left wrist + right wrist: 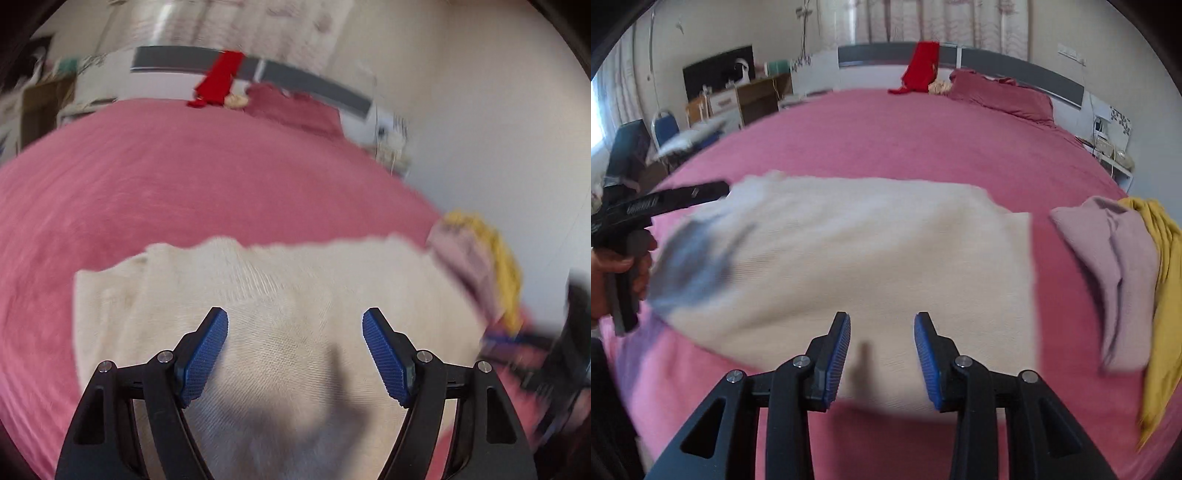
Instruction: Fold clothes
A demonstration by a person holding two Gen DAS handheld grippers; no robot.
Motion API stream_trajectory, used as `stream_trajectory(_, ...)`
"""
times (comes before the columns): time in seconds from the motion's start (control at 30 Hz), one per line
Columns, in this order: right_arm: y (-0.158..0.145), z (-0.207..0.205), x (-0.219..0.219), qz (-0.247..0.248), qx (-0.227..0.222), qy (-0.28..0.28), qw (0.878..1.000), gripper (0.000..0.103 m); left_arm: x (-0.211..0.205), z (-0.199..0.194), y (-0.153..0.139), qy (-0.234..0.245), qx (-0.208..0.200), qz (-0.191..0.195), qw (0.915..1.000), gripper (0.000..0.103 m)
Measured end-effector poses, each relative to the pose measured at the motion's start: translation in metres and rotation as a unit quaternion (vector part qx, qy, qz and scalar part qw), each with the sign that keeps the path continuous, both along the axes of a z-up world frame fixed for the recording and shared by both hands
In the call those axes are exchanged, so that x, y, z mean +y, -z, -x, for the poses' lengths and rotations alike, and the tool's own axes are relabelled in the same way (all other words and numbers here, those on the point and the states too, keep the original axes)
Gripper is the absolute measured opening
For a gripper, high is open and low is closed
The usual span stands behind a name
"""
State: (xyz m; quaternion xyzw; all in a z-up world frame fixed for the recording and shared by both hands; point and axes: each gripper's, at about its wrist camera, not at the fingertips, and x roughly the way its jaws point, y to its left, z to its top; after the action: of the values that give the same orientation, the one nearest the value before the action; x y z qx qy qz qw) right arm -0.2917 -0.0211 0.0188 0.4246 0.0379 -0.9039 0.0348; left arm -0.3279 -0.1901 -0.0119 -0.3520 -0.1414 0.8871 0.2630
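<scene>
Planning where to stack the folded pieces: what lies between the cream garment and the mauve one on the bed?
Only bare pink bedspread separates the cream garment from the mauve garment; the right wrist view shows it.

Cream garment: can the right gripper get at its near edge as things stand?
Probably yes. The right gripper is open right over the cream garment, with its near edge lying flat on the pink bedspread and nothing between.
</scene>
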Motion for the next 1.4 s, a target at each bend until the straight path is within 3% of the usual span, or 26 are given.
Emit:
stream_trajectory(0.1, 0.024, 0.012, 0.014, -0.128, -0.053, -0.014, 0.990, 0.036, 0.009, 0.001, 0.011, 0.020, 0.005, 0.031, 0.9993, 0.076)
stream_trajectory(0.13, 0.036, 0.009, 0.022, -0.159, -0.085, -0.006, 0.984, 0.036, 0.013, 0.002, 0.015, 0.026, 0.006, 0.041, 0.9988, 0.076)
stream_trajectory(0.17, 0.050, 0.003, 0.031, -0.155, -0.121, 0.010, 0.980, 0.036, 0.016, 0.002, 0.018, 0.033, 0.008, 0.052, 0.9981, 0.076)
stream_trajectory(0.2, 0.058, -0.013, 0.042, -0.118, -0.128, 0.023, 0.984, 0.036, 0.019, 0.003, 0.022, 0.039, 0.009, 0.062, 0.9973, 0.076)
stream_trajectory(0.23, 0.057, -0.034, 0.050, -0.081, -0.100, 0.036, 0.991, 0.036, 0.022, 0.003, 0.026, 0.046, 0.011, 0.072, 0.9963, 0.076)
stream_trajectory(0.37, 0.065, -0.088, 0.070, -0.004, -0.090, 0.087, 0.992, 0.040, 0.032, 0.003, 0.037, 0.071, 0.019, 0.108, 0.9914, 0.076)
stream_trajectory(0.47, 0.051, -0.089, 0.074, 0.009, -0.078, 0.085, 0.993, 0.040, 0.028, 0.006, 0.035, 0.074, 0.011, 0.108, 0.9913, 0.076)
stream_trajectory(0.5, 0.038, -0.088, 0.078, 0.007, -0.051, 0.090, 0.995, 0.040, 0.023, 0.006, 0.032, 0.070, 0.005, 0.106, 0.9919, 0.076)
stream_trajectory(0.57, 0.007, -0.077, 0.083, 0.038, 0.015, 0.098, 0.994, 0.041, 0.014, 0.005, 0.014, 0.038, 0.010, 0.082, 0.9958, 0.076)
stream_trajectory(0.67, -0.020, -0.033, 0.079, 0.091, 0.074, 0.087, 0.989, 0.042, 0.002, 0.015, -0.013, -0.014, 0.033, 0.024, 0.9991, 0.077)
stream_trajectory(0.77, -0.022, 0.029, 0.055, 0.050, 0.081, 0.038, 0.995, 0.042, 0.022, 0.030, -0.013, -0.023, 0.032, 0.033, 0.9987, 0.077)
stream_trajectory(0.87, 0.003, 0.103, 0.028, -0.016, 0.060, -0.022, 0.998, 0.042, 0.030, 0.044, 0.002, -0.029, 0.024, 0.073, 0.9966, 0.077)
stream_trajectory(0.9, 0.015, 0.110, 0.028, -0.028, 0.046, -0.025, 0.998, 0.040, 0.031, 0.049, 0.008, -0.034, 0.021, 0.088, 0.9953, 0.077)
stream_trajectory(0.97, 0.038, 0.114, 0.046, -0.030, 0.028, 0.004, 0.999, 0.040, 0.012, 0.058, 0.029, -0.054, -0.011, 0.072, 0.9959, 0.077)
stream_trajectory(1.03, 0.048, 0.105, 0.085, 0.029, 0.033, 0.060, 0.997, 0.043, -0.018, 0.058, 0.034, -0.060, -0.010, -0.004, 0.9982, 0.077)
stream_trajectory(1.1, 0.056, 0.095, 0.124, 0.090, 0.044, 0.117, 0.988, 0.042, -0.039, 0.059, 0.038, -0.075, -0.016, -0.046, 0.9960, 0.071)
stream_trajectory(1.13, 0.056, 0.092, 0.134, 0.101, 0.047, 0.135, 0.985, 0.034, -0.047, 0.060, 0.041, -0.076, -0.019, -0.069, 0.9946, 0.069)
stream_trajectory(1.17, 0.056, 0.094, 0.138, 0.096, 0.041, 0.146, 0.984, 0.034, -0.052, 0.061, 0.040, -0.073, -0.023, -0.078, 0.9940, 0.069)
stream_trajectory(1.2, 0.056, 0.096, 0.143, 0.095, 0.035, 0.155, 0.983, 0.045, -0.055, 0.063, 0.039, -0.069, -0.027, -0.086, 0.9935, 0.069)
stream_trajectory(1.23, 0.054, 0.098, 0.148, 0.120, 0.029, 0.154, 0.980, 0.043, -0.059, 0.064, 0.038, -0.066, -0.032, -0.095, 0.9928, 0.069)
stream_trajectory(1.27, 0.050, 0.098, 0.153, 0.143, 0.030, 0.155, 0.977, 0.043, -0.061, 0.062, 0.031, -0.074, -0.022, -0.089, 0.9930, 0.069)
stream_trajectory(1.37, 0.024, 0.081, 0.156, 0.178, 0.106, 0.153, 0.966, 0.045, -0.065, 0.057, 0.010, -0.100, 0.011, -0.068, 0.9925, 0.077)
stream_trajectory(1.4, 0.022, 0.088, 0.145, 0.171, 0.103, 0.128, 0.972, 0.045, -0.063, 0.058, 0.007, -0.109, 0.025, -0.060, 0.9920, 0.082)
